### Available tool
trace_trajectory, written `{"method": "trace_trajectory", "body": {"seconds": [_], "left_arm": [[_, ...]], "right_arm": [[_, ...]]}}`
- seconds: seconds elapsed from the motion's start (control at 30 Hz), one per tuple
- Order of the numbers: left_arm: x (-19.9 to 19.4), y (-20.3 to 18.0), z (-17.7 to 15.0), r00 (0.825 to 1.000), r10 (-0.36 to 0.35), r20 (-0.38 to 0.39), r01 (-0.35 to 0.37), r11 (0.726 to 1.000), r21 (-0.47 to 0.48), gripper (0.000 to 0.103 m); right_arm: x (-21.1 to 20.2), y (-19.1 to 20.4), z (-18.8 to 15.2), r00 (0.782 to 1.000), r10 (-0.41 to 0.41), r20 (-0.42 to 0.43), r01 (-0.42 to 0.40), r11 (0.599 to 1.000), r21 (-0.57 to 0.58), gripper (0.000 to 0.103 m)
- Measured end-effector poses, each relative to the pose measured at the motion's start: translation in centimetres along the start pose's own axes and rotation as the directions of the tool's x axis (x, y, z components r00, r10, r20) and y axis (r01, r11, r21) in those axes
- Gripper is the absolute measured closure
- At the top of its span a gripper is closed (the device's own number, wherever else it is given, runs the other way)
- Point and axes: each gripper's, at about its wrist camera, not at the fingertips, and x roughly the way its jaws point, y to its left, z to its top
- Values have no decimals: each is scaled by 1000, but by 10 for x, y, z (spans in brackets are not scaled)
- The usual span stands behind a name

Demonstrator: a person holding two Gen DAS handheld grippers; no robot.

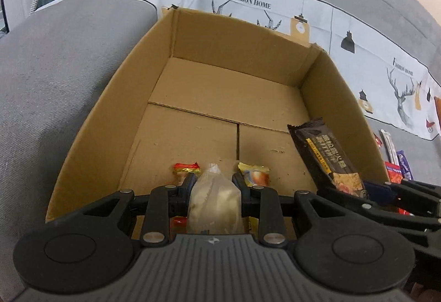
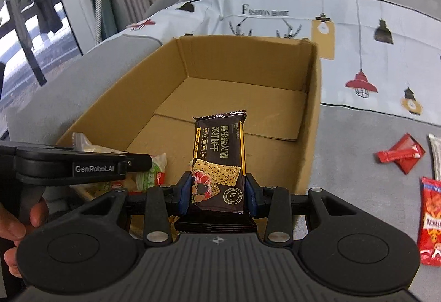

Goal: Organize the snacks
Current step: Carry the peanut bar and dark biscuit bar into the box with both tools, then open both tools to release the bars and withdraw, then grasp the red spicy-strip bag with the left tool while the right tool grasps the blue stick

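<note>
The left gripper (image 1: 213, 186) is closed on a clear plastic packet (image 1: 213, 201) of pale, lumpy food, its two fingers pressed against the packet's sides, and it hangs over the near end of an open cardboard box (image 1: 91, 120). The left wrist view alone shows two small foil-wrapped snacks lying on the box floor just beyond the fingers, a red and gold one (image 1: 186, 168) to the left and a yellow one (image 1: 255, 172) to the right. The right gripper (image 2: 217, 189) is clamped on a dark brown cracker pack (image 2: 219, 161), a long flat glossy wrapper with crimped ends, gold edging and a picture of speckled square crackers; the pack stands up from the fingers and leans out over the box's near right part. From the left wrist view the same pack (image 1: 322, 156) appears at the right inside wall of the box, with the right gripper's black arms behind it. Only the right wrist view shows the person's hand (image 2: 16, 222) around the left gripper's handle, and the loose snacks on the grey sofa seat (image 2: 352, 142) to the right of the box: a small red packet (image 2: 401, 154), a silvery stick (image 2: 435, 156) and a red bag (image 2: 430, 222). The box is plain brown corrugated board with folded bottom flaps. Behind it lies a pale printed cloth (image 2: 275, 12) with lamps and antlers.
</note>
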Motion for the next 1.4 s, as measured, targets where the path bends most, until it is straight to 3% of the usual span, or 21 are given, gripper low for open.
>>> {"method": "trace_trajectory", "body": {"seconds": [0.13,0.17,0.2,0.27,0.3,0.43,0.53,0.7,0.87,0.93,1.0,1.13,1.23,1.33,1.4], "left_arm": [[-8,1,2,1000,-4,1,4,1000,-5,72],[-11,1,3,1000,0,1,0,1000,-17,65],[-15,1,3,1000,12,4,-12,999,-33,41],[-27,-1,5,998,54,36,-52,997,-59,9],[-35,-4,6,996,63,66,-59,996,-60,7],[-53,-27,7,995,-4,104,6,1000,-25,7],[-58,-63,8,991,-59,120,56,998,31,7],[-51,-139,3,978,-188,85,176,975,137,7],[-24,-218,-14,959,-284,17,273,935,227,7],[-5,-245,-22,952,-306,-28,303,920,248,7],[18,-271,-31,944,-321,-77,330,907,261,7],[69,-300,-44,935,-317,-158,349,901,259,7],[104,-313,-47,927,-312,-209,357,906,228,7],[131,-322,-46,906,-342,-250,389,905,172,7],[146,-325,-44,877,-386,-285,432,894,119,11]], "right_arm": [[1,3,0,1000,-2,7,2,1000,-14,59],[0,2,0,1000,7,12,-7,1000,-1,51],[-3,0,0,1000,8,25,-8,1000,9,37],[-13,-4,-1,998,8,67,-8,1000,9,31],[-19,-8,-2,997,6,83,-8,1000,13,30],[-46,-34,-9,987,49,150,-59,997,59,38],[-71,-58,-17,978,-44,202,25,995,97,36],[-100,-116,-34,965,-167,200,134,976,173,36],[-116,-178,-60,917,-367,157,346,927,144,36],[-119,-208,-72,909,-397,130,371,909,189,41],[-116,-235,-83,905,-415,97,387,895,222,52],[-99,-267,-101,912,-409,25,386,879,280,61],[-86,-278,-110,931,-364,-14,353,890,289,64],[-77,-278,-112,944,-325,-49,326,904,278,65],[-69,-282,-113,955,-289,-71,297,910,288,66]]}}
